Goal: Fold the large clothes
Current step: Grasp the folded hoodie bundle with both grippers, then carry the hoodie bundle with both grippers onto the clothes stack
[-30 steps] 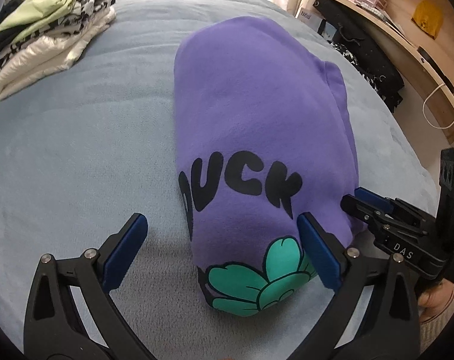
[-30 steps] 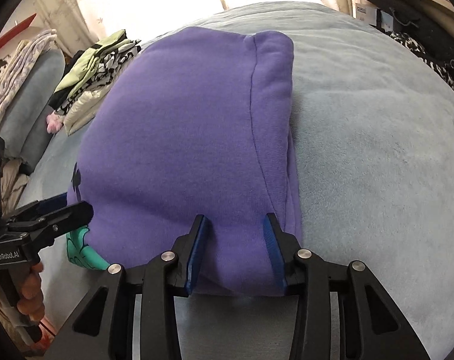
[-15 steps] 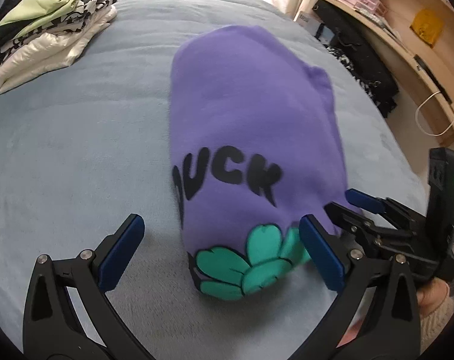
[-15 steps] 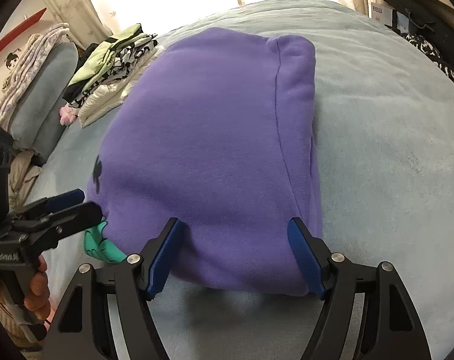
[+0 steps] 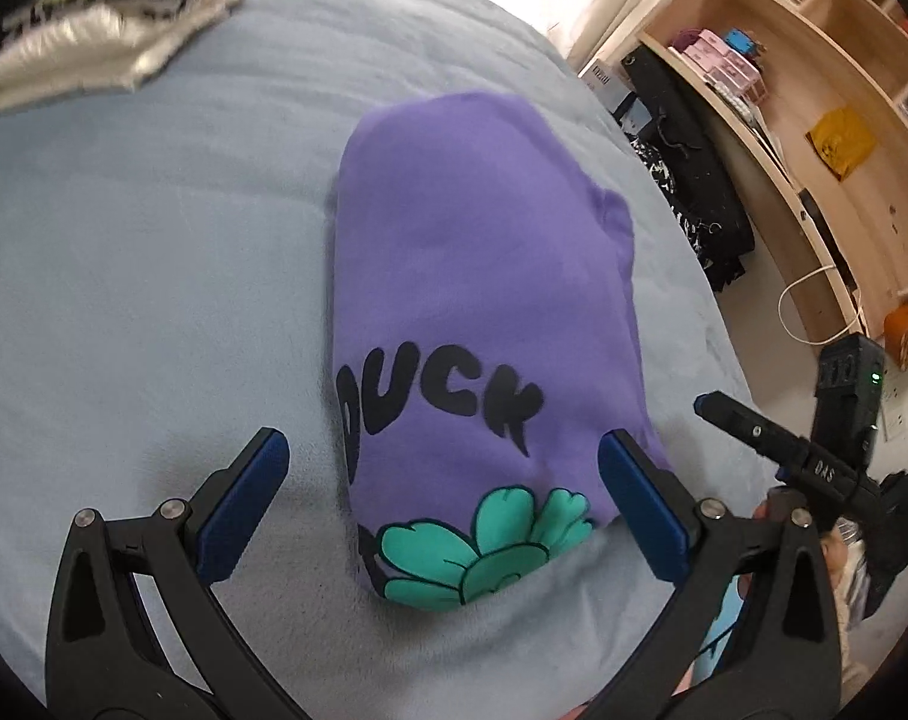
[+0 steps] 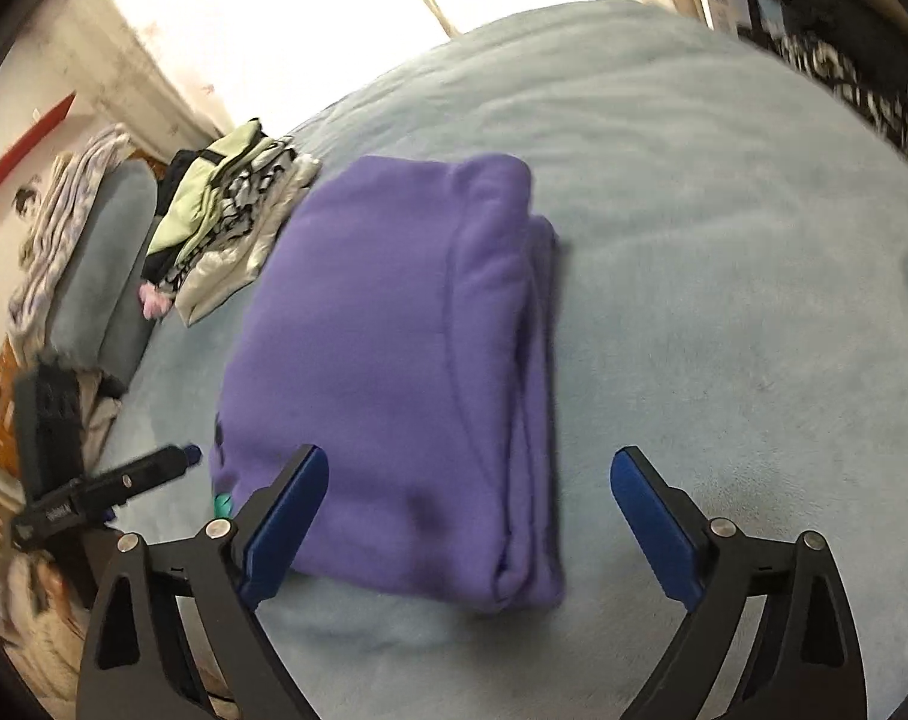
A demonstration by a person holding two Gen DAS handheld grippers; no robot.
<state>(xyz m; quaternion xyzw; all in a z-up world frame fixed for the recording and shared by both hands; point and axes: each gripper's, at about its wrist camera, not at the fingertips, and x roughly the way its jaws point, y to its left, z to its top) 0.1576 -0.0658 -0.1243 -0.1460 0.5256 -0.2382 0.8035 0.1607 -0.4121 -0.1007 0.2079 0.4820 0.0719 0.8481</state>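
I am looking down over a wide pale-blue bed cover [image 5: 124, 276], which is taking up most of both views. Along the right of the left wrist view a wooden shelf unit [image 5: 814, 120] is curving past; its compartments are holding pink boxes [image 5: 724, 57] on the upper ledge and a yellow item [image 5: 841, 141] lower down, and I cannot make out more than that. Dark clothing [image 5: 694, 192] is hanging in front of the shelves, just off the bed's edge, and a white cable [image 5: 814, 300] is looping below it.

The purple sweatshirt [image 5: 472, 276] is lying folded in the middle of the bed, flat on the cover, with black "DUCK" lettering and a green flower print [image 5: 484, 546] at its near end. In the right wrist view I am seeing its plain side, with the folded layers stacked along its right edge.

A stack of folded clothes [image 6: 226, 222] is sitting at the far left corner of the bed, near the sweatshirt but apart from it. Beside that, off the bed, a grey cushion [image 6: 106, 264] is leaning with a striped cloth over it.

My left gripper [image 5: 448, 504] is hovering with its jaws spread wide astride the sweatshirt's near end, pads off the fabric, gripping nothing. My right gripper [image 6: 472, 516] is opening its jaws; the sweatshirt's near edge is lying between them, but neither pad is pressing on it.
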